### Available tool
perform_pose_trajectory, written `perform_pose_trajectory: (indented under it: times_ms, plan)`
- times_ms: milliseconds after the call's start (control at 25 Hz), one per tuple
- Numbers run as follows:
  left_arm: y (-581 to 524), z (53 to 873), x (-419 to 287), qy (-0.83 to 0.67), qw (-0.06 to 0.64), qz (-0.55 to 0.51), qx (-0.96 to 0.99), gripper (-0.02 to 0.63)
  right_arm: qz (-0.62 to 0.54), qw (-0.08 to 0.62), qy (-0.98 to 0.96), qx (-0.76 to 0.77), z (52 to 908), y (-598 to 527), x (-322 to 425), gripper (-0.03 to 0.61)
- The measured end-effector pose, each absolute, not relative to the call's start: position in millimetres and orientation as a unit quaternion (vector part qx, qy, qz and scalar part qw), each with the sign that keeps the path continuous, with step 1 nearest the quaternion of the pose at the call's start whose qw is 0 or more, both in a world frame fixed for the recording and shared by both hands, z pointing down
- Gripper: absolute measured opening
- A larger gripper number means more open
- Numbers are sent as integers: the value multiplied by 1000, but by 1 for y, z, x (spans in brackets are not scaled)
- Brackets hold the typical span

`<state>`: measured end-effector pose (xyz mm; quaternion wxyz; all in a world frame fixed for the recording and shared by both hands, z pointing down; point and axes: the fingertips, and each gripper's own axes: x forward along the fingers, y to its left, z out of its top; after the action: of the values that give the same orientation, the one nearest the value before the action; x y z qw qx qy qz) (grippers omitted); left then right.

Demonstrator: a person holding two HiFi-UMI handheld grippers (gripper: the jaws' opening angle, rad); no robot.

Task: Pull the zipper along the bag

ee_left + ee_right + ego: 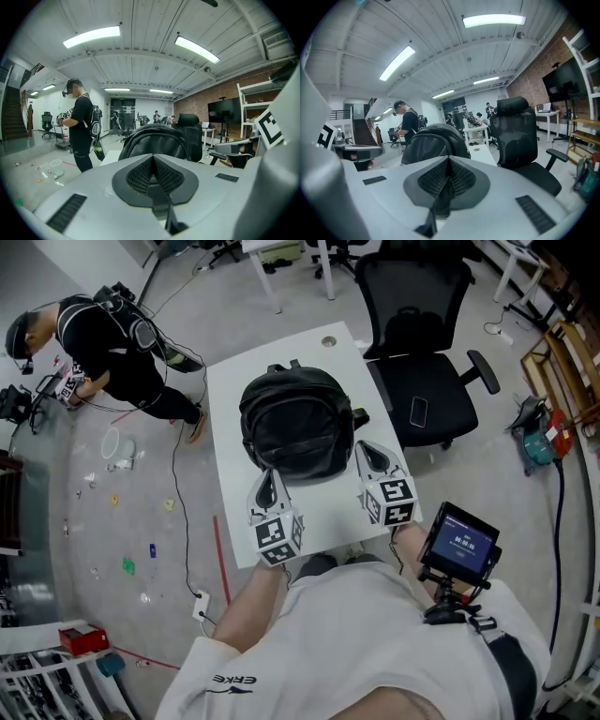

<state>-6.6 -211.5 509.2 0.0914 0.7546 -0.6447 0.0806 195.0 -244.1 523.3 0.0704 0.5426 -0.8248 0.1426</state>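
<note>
A black backpack (296, 423) lies on the small white table (225, 381), taking up most of its middle. My left gripper (269, 478) rests at the bag's near left edge, jaws shut with nothing between them. At the near right edge sits my right gripper (371, 453), also shut and empty. In the left gripper view the bag (152, 139) rises just beyond the closed jaws (152, 172). The right gripper view shows the backpack (430, 143) ahead and left of the closed jaws (447, 179). I cannot make out the zipper pull in any view.
A black office chair (422, 362) with a phone (419, 410) on its seat stands right of the table. A person in black (112, 343) crouches on the floor to the left, among cables and small scattered items. A small screen (459, 542) hangs at my right side.
</note>
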Motion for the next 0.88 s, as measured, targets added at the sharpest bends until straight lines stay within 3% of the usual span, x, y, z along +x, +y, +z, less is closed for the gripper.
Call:
perform_pose_trajectory:
  times_ms: [360,880]
  plan:
    - [-273,522,-17,-648,107,92,749,3,120,124,-811,559,545,-337,216,5]
    - [-276,537,-34,-665,109,117,730,3,93,220,-817,524,609,-379,216,5]
